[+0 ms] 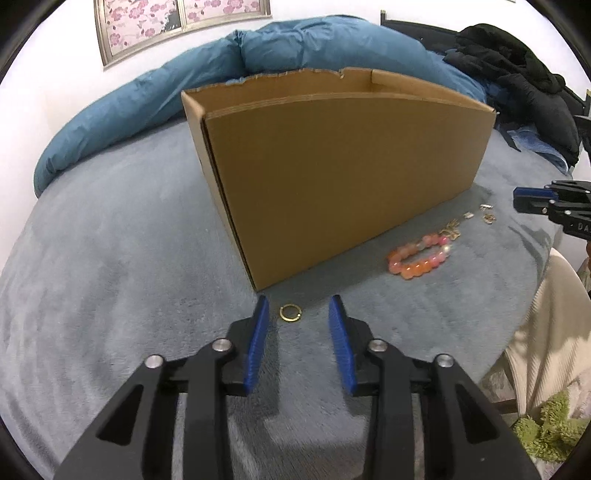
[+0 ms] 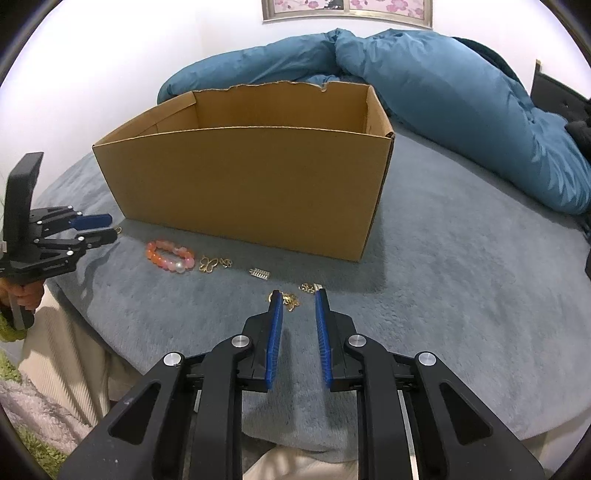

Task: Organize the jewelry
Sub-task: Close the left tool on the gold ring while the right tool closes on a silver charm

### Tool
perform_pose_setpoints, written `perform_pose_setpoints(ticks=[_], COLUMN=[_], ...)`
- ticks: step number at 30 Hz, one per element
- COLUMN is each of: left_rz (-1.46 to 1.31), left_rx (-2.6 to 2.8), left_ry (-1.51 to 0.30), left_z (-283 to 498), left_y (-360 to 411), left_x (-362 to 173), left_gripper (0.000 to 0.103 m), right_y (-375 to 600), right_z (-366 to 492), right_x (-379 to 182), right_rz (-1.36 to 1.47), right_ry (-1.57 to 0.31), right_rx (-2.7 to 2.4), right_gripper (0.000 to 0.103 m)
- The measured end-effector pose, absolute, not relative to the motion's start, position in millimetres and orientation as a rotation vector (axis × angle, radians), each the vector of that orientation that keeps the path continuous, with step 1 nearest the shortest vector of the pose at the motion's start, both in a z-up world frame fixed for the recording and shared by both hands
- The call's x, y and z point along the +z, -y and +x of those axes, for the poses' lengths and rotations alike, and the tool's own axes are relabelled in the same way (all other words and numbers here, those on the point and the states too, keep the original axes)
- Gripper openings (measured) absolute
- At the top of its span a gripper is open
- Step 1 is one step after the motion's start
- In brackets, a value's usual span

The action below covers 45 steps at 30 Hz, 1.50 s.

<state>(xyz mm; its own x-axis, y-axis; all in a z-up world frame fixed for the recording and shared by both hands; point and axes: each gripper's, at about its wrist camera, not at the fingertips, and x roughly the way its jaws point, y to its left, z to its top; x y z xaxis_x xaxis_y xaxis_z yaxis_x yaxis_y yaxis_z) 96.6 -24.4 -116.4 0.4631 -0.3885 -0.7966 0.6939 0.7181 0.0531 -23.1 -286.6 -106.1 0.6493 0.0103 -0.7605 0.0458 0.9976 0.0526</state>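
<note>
Gold charm [image 2: 290, 300] partly hidden behind right gripper [image 2: 298, 300] fingers

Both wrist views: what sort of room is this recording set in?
Most likely a bedroom. The cardboard box and jewelry sit on a grey plush bed cover, with a rumpled blue duvet behind and a framed floral picture on the wall.
</note>
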Motion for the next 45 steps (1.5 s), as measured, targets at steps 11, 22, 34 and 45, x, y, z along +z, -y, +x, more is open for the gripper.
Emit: perform_pose_setpoints(ticks=[11,22,34,45], left_rz=[0.399,0.4,0.412,0.413], left_rx=[-0.709,-0.701,-0.693,-0.692], left_ry=[-0.891,-0.898,-0.9,-0.899], left_z=[106,106,107,108], left_y=[28,34,37,36], left_x=[-131,-130,-131,-131], left_gripper=[0.02,0.012,0.012,0.012], right_y=[294,303,308,308], right_z=[-20,-18,-3,12], right_x=[-108,-118,-133,-141], right_rz=[0.059,0.033,0.016,0.008], right_ry=[-0.866,-0.886,-0.922,-0.941], right_rx=[-0.012,-0.004,0.066,0.06], right_gripper=[0.015,0.01,0.008,0.003])
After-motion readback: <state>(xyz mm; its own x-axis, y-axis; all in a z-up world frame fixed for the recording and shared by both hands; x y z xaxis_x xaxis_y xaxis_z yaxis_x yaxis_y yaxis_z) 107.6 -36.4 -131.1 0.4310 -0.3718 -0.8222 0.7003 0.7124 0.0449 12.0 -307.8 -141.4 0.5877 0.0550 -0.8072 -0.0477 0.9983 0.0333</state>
